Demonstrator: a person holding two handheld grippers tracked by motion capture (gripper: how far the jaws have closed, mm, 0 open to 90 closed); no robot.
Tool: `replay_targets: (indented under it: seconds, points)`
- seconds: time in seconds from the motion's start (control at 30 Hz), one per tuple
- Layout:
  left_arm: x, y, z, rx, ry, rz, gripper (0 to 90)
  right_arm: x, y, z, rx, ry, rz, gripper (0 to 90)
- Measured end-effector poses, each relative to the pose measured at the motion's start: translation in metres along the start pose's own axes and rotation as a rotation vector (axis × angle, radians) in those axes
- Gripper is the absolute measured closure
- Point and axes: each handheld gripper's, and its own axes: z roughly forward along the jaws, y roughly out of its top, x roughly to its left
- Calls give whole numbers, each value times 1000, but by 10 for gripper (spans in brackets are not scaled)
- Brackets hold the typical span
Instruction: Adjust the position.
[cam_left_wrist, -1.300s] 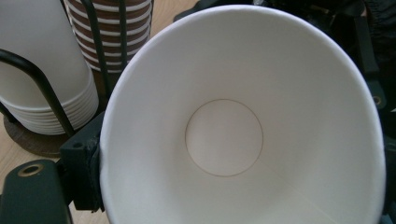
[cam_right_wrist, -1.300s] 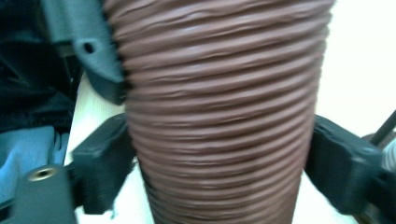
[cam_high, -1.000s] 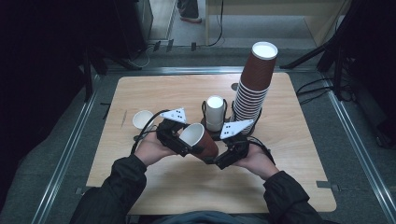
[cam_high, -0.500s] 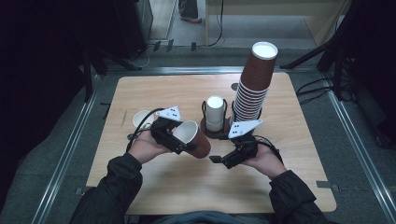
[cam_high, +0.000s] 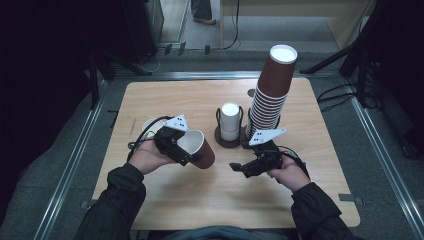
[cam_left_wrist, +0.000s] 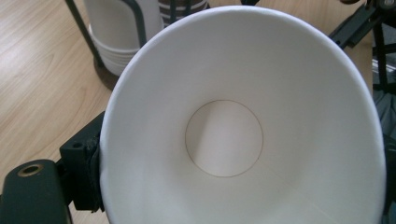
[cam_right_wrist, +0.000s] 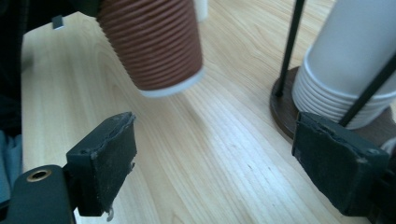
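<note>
- Surface: pale wooden table (cam_high: 165, 210), bare wood grain over most of it, set inside a metal frame on grey floor. Room dark at both sides; cables trail on the floor beyond the far edge.
- Left gripper (cam_high: 181, 148) clamps a brown ribbed cup (cam_high: 199, 149) by its rim; the cup is lifted off the wood, tilted on its side, white mouth toward the person. In the left gripper view the white interior (cam_left_wrist: 243, 140) faces the camera.
- Right gripper (cam_high: 239, 167) hovers well right of the cup, jaws wide apart, nothing between them; bare wood between its pads (cam_right_wrist: 105, 158).
- Nearby: wire holder with white cups (cam_high: 230, 122) at table centre; tall leaning stack of brown cups (cam_high: 272, 90) just right of it.
- A white cup (cam_high: 149, 125) sits behind the left hand.
</note>
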Motion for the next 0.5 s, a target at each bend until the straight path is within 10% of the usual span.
replay_targets:
  seconds: [0.5]
  points:
    - [6, -17, -16, 72, 55, 25, 93, -11, -4, 0, 19, -34, 35, 146]
